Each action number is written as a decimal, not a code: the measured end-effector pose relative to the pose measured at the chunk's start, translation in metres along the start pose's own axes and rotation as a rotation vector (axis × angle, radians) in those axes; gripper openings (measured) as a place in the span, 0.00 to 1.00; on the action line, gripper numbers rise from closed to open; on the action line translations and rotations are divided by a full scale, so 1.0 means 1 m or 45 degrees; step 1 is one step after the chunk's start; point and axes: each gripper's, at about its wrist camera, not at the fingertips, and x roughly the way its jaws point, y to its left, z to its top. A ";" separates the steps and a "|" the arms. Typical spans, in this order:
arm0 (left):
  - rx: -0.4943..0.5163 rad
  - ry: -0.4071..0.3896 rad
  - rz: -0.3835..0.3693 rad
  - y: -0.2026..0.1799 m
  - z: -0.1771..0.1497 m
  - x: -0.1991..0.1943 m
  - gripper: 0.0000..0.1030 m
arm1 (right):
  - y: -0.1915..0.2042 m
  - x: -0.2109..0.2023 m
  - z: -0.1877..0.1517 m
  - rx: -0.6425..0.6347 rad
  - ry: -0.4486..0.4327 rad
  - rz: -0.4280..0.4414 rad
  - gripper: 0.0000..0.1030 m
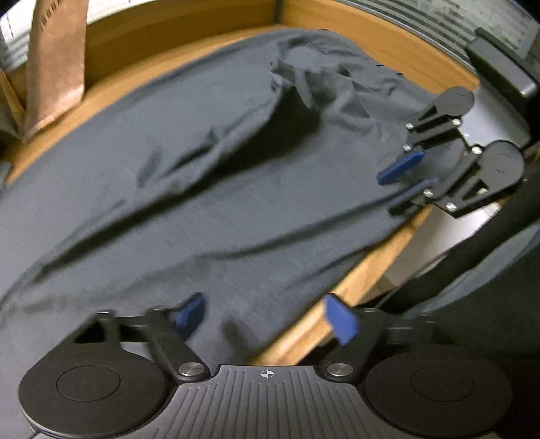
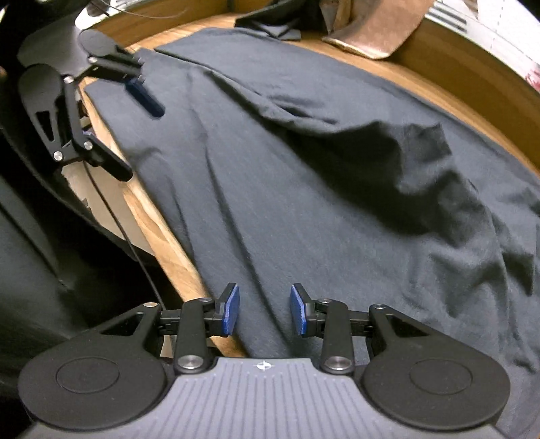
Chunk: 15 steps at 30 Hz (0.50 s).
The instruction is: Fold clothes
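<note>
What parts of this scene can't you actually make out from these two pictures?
- Dark garment: left wrist view is blurred; its lower left end is cut off by the edge.
- Brown item: cut off at the top of the right wrist view.
- Table: mostly hidden under the garment.

Wooden table top [image 1: 368,273], warm orange-brown w/ visible grain, carried everything. Its near edge ran diagonally thru both wrist views; a raised wooden rim [image 1: 175,40] of the same colour curved along the far side. A large dark grey cotton garment [image 1: 189,175] lay spread directly on it, covering most of the surface, rumpled, w/ long creases and one raised fold near the middle. The cloth reached the near edge of the table and overhung it in places. At the far side a crinkled brown paper bag [image 1: 55,67] stood on the wood, apart from the garment. Next to it, right wrist view, a smaller bunched dark cloth [image 2: 270,23] sat just beyond the garment's far edge.
</note>
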 end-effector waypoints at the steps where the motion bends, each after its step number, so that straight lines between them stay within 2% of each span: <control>1: -0.017 0.017 -0.021 0.002 -0.002 0.004 0.65 | -0.001 0.003 -0.001 -0.008 0.010 -0.017 0.37; 6: -0.083 0.101 -0.029 0.011 -0.013 0.019 0.56 | -0.010 0.012 -0.005 -0.020 0.036 -0.122 0.36; 13: -0.083 0.103 -0.021 0.012 -0.014 0.018 0.57 | -0.046 0.001 -0.017 0.129 0.074 -0.300 0.37; 15: -0.079 0.108 -0.010 0.010 -0.013 0.018 0.57 | -0.050 -0.008 -0.020 0.164 0.060 -0.302 0.37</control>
